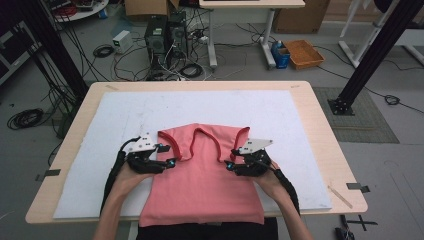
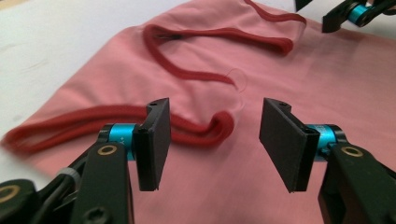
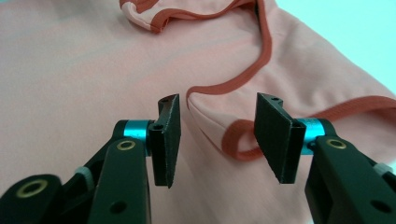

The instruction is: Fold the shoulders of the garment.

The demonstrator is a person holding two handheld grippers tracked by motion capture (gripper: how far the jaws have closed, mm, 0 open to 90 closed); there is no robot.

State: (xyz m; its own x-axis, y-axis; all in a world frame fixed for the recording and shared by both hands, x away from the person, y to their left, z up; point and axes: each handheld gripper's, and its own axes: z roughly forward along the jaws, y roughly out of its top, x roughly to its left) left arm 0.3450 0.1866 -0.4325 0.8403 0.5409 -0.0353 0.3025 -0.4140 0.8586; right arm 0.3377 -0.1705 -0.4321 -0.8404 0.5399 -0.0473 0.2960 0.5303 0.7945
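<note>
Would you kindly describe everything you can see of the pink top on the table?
The pink top is a sleeveless garment of soft, thin-looking fabric with darker red binding at its neck and armholes. It lies flat on the white mat, straps away from the person, hem overhanging the near table edge. The left gripper and right gripper, both open, hover at its strap edges.

Both handheld tools are black, each topped by a grey three-cornered plate dotted with small holes. A thick black cable trails back from the left gripper (image 1: pixel 170 163) along the bare forearm, and another from the right gripper (image 1: pixel 229 165). Each gripper carries two flat, rectangular black pads (image 2: pixel 155 140) on turquoise metal collars (image 3: pixel 137 130). Brass-ringed pivot screws (image 2: pixel 107 150) mark the black linkage arms behind the collars, and a small dark screw sits at each pad's tip. No sleeves cover the forearms.
</note>
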